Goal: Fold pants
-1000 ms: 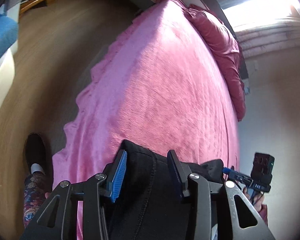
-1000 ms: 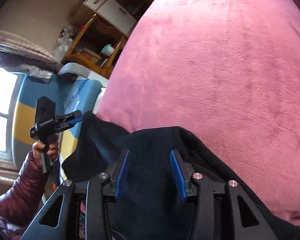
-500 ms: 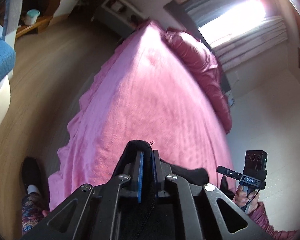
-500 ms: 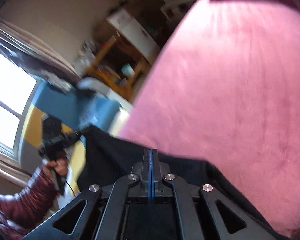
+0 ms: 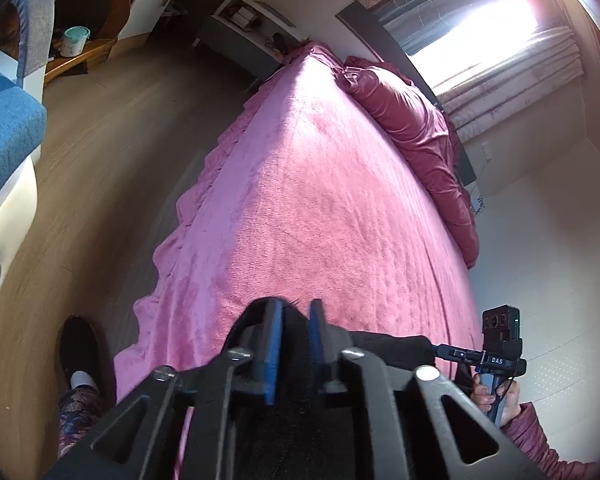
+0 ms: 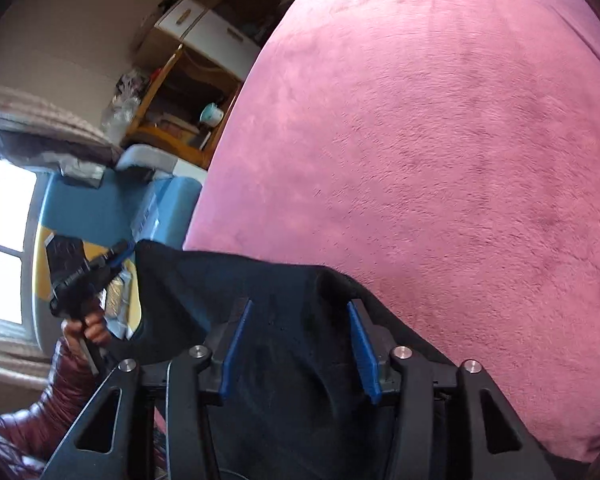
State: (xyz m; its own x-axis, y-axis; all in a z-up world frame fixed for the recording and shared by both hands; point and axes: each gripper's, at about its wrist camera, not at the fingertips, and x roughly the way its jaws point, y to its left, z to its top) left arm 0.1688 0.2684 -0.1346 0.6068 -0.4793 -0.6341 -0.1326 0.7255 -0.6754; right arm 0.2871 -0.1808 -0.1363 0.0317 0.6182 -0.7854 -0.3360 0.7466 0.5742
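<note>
The black pants [image 6: 284,320] lie at the near edge of a bed with a pink blanket [image 6: 440,140]. My left gripper [image 5: 294,312] has its blue pads [image 5: 274,344] close together with a fold of the black pants [image 5: 296,360] between them. My right gripper [image 6: 300,308] is open, its blue pads [image 6: 236,344] wide apart over the cloth. The left gripper also shows in the right wrist view [image 6: 116,254], shut on the pants' far corner. The right gripper shows in the left wrist view [image 5: 444,350] at the pants' right end.
A dark red duvet [image 5: 416,120] lies along the far right side of the bed. A wooden floor [image 5: 100,160] runs along the bed's left side, with a blue seat [image 5: 4,136] and a wooden shelf [image 6: 188,100]. My foot [image 5: 78,356] stands by the bed.
One second ago both grippers were open over the pants. Half a second ago both were shut on the cloth. Now the right gripper has opened again, and the left stays closed on a fold.
</note>
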